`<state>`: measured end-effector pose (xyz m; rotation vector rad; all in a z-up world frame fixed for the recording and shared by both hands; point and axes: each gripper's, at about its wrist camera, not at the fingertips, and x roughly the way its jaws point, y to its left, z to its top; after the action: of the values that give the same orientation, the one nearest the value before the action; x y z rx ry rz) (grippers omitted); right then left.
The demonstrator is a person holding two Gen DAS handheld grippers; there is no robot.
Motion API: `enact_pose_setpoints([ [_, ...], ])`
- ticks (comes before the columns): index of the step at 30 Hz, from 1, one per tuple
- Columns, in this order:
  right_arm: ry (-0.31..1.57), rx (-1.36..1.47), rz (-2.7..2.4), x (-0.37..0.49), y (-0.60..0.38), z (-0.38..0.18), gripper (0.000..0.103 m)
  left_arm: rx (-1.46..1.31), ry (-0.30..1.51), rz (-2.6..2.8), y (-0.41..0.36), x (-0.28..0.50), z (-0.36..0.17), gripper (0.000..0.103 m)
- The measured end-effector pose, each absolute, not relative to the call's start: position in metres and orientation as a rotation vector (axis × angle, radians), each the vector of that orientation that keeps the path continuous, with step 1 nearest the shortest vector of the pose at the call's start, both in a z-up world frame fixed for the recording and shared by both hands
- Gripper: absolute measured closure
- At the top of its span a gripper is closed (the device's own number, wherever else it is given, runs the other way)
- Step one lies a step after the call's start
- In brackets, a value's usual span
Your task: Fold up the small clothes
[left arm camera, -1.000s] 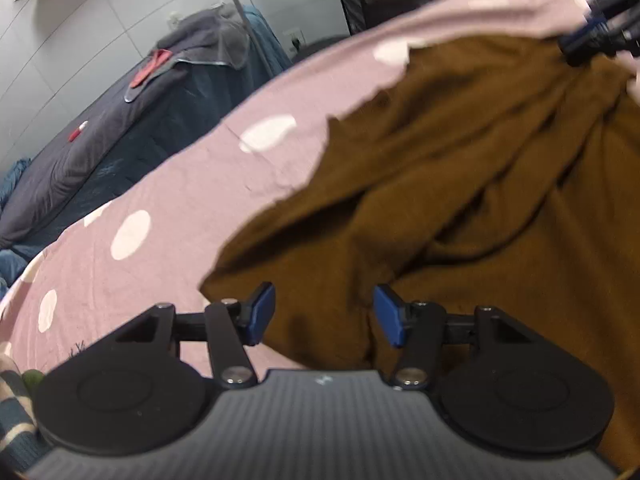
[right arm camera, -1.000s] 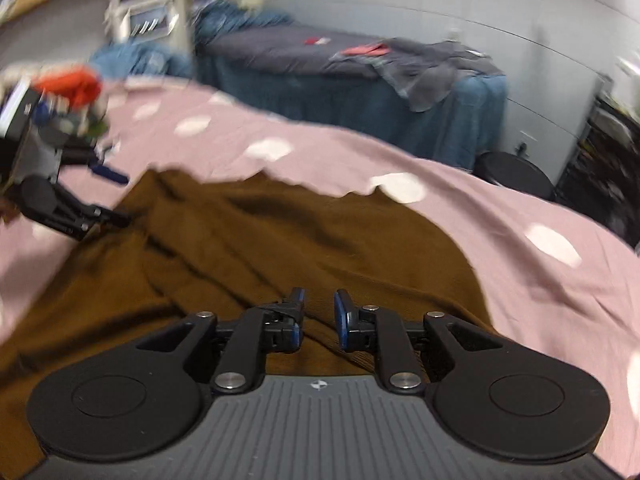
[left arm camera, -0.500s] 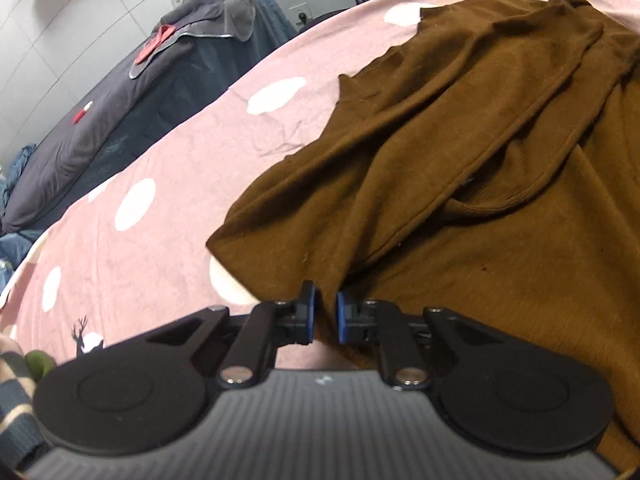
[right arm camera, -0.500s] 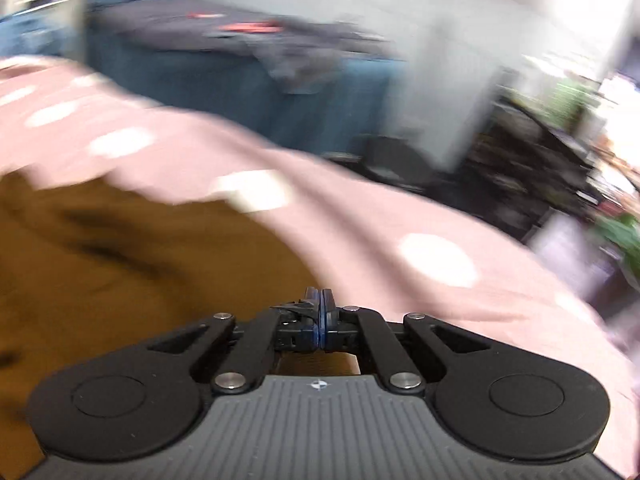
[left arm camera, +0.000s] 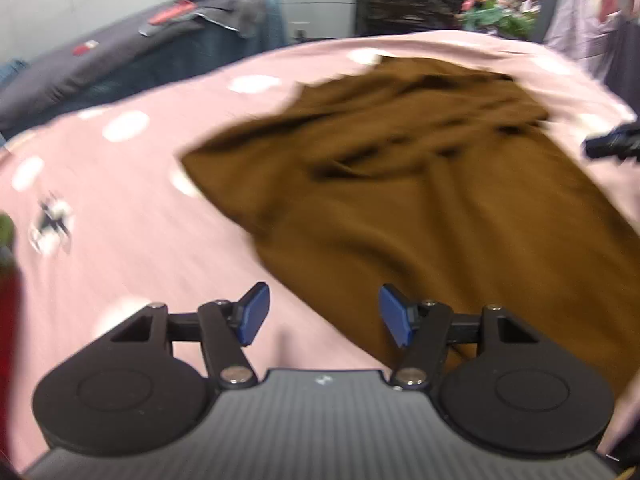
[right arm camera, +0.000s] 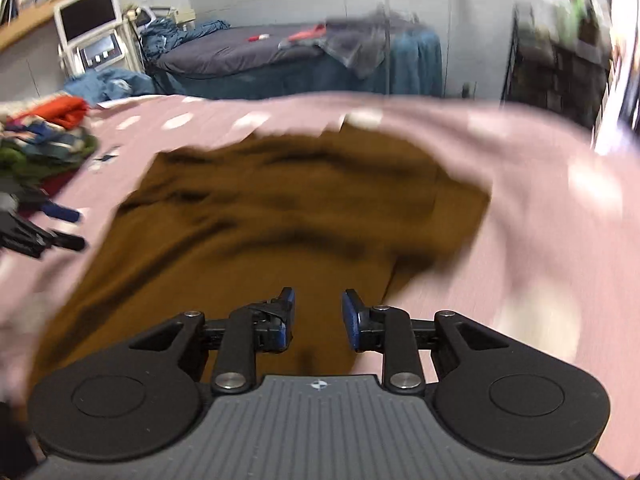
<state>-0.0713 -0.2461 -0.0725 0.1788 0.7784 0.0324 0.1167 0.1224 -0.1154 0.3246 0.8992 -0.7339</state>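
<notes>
Pink sheet lies bare around brown garment's edges.

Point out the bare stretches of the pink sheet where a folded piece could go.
Bare pink spotted sheet lies right of the brown knit garment, and between the garment's left edge and the heap of coloured clothes. The garment fills the middle; the heap's corner is crowded.

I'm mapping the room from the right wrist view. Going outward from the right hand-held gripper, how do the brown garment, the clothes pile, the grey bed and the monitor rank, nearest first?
1. Brown garment: directly under and ahead of the right hand-held gripper, whose jaws are opening, nothing between them.
2. Clothes pile: left, on the pink sheet.
3. Grey bed: beyond the sheet, centre.
4. Monitor: upper left, by the wall.
</notes>
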Motion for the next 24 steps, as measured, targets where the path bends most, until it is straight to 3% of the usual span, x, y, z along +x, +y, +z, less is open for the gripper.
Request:
enact_pose_setpoints([
  [10,0.855,0.326,-0.002,-0.187,-0.224,-0.092,0.058,0.274,1.085,-0.877,0.151,0.003,-0.133,0.044],
  [17,0.870,0.293,0.047,-0.192,-0.208,-0.101,0.053,0.323,1.081,-0.939,0.124,-0.027,-0.138,0.048],
  [19,0.868,0.325,0.083,-0.186,-0.198,-0.104,0.050,0.315,1.054,-0.971,0.109,-0.034,-0.137,0.051],
  [21,0.864,0.295,0.099,-0.181,-0.185,-0.106,0.043,0.331,1.019,-0.945,0.089,-0.036,-0.140,0.062],
  [22,0.867,0.269,0.095,-0.179,-0.180,-0.106,0.043,0.328,1.006,-0.927,0.086,-0.035,-0.141,0.076],
  [23,0.868,0.259,0.091,-0.176,-0.178,-0.106,0.052,0.308,0.995,-0.921,0.083,-0.031,-0.141,0.089],
  [24,0.864,0.259,0.091,-0.176,-0.179,-0.105,0.102,0.292,0.990,-0.908,0.084,-0.028,-0.141,0.095],
])
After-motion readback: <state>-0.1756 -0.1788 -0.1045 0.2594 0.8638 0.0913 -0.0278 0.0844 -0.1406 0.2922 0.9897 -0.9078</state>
